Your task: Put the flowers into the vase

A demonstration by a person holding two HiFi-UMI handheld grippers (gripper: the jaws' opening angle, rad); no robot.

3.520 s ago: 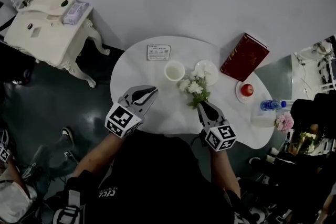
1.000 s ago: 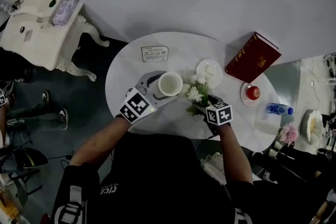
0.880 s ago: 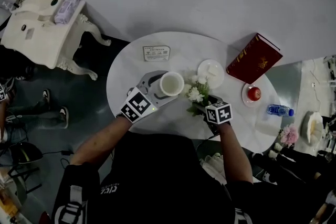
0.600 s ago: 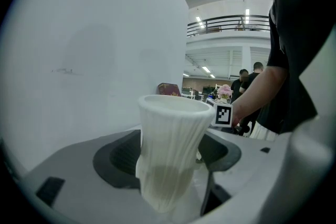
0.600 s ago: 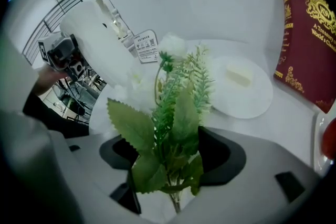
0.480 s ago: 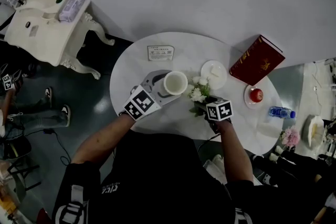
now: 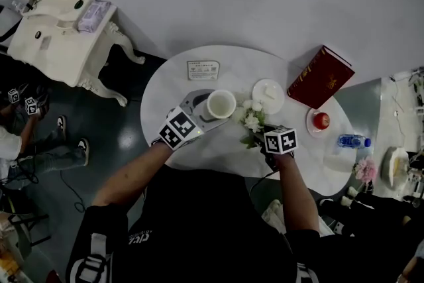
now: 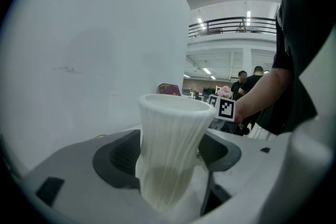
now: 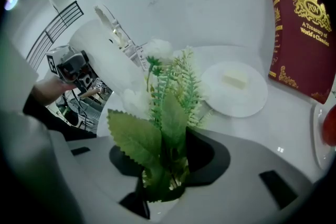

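A white ribbed vase [image 7: 221,104] stands upright on the round white table [image 7: 213,150], with my left gripper [image 7: 211,106] shut on it; in the left gripper view the vase [image 8: 170,149] fills the gap between the jaws. Just right of it lies a bunch of white flowers with green leaves [image 7: 252,122]. My right gripper [image 7: 262,138] points steeply down at the stem end. Its jaws have just been closing, and the stems and leaves [image 9: 165,118] are pinched between them [image 9: 165,178].
Behind the flowers sits a white plate [image 7: 268,91], with a red book [image 7: 320,76] to its right. An apple on a saucer [image 7: 321,120] and a water bottle [image 7: 351,140] are at the table's right end. A printed card [image 7: 202,69] lies at the far edge.
The left gripper, open and off to the left 3.5 s ago, now holds the vase nearer the flowers. The right gripper has dropped onto the stem end of the bunch.
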